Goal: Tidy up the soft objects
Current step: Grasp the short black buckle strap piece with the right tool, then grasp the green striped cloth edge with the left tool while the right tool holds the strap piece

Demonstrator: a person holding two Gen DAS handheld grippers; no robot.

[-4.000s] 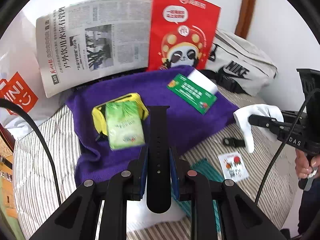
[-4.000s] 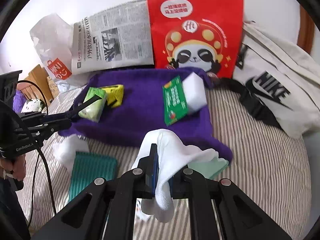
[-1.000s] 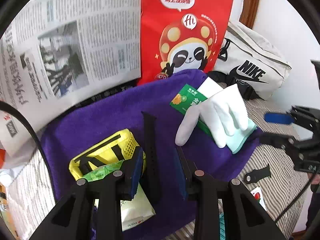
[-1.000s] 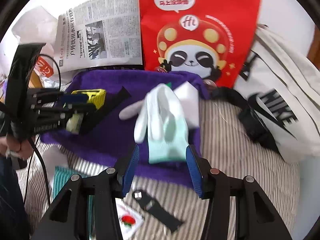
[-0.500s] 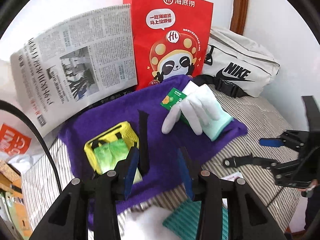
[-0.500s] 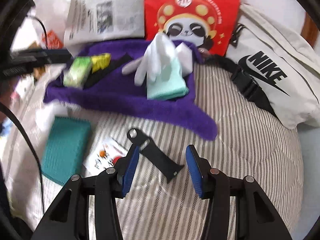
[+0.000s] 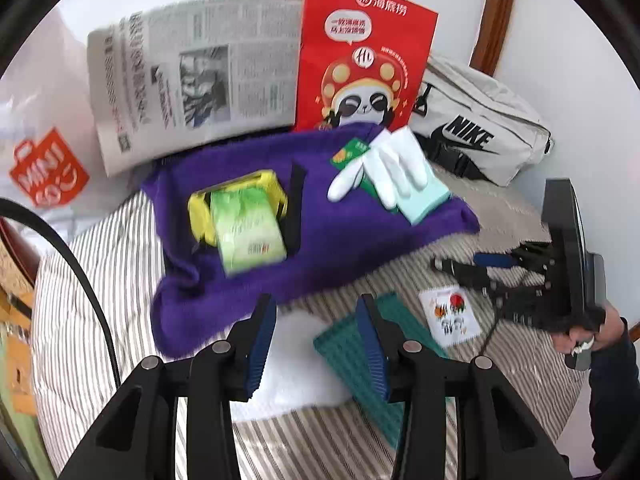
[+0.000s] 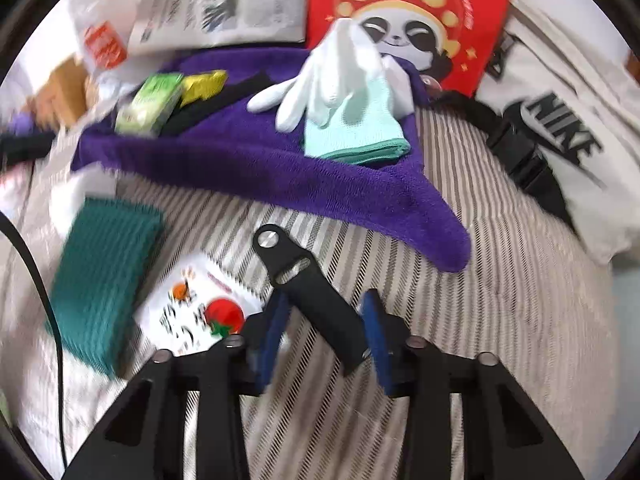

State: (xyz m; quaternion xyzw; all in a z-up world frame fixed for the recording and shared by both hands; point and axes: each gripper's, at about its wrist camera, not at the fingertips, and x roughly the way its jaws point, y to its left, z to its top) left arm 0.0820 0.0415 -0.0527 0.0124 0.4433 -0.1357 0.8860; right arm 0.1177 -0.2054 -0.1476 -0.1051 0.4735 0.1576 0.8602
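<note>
A purple towel (image 7: 360, 240) (image 8: 248, 168) lies on the striped bed. On it sit a green tissue pack (image 7: 248, 232) over a yellow pouch (image 7: 198, 204), a long black strap (image 7: 295, 208), and a white glove (image 7: 384, 168) (image 8: 332, 76) on a mint cloth (image 8: 356, 132). My left gripper (image 7: 316, 340) is open, above a white cloth (image 7: 296, 376) and a teal cloth (image 7: 360, 352). My right gripper (image 8: 324, 336) is open around a short black strap (image 8: 308, 288) lying on the bed.
A small fruit-print packet (image 8: 196, 312) lies left of the short strap. A newspaper (image 7: 196, 76), a red panda bag (image 7: 360, 60) and a white Nike bag (image 7: 480, 132) stand against the wall. A Miniso bag (image 7: 44, 172) is at far left.
Both grippers let go of the long strap and the glove on the towel and drew back. The right one has come down around the short strap; the left is over the white and teal cloths.
</note>
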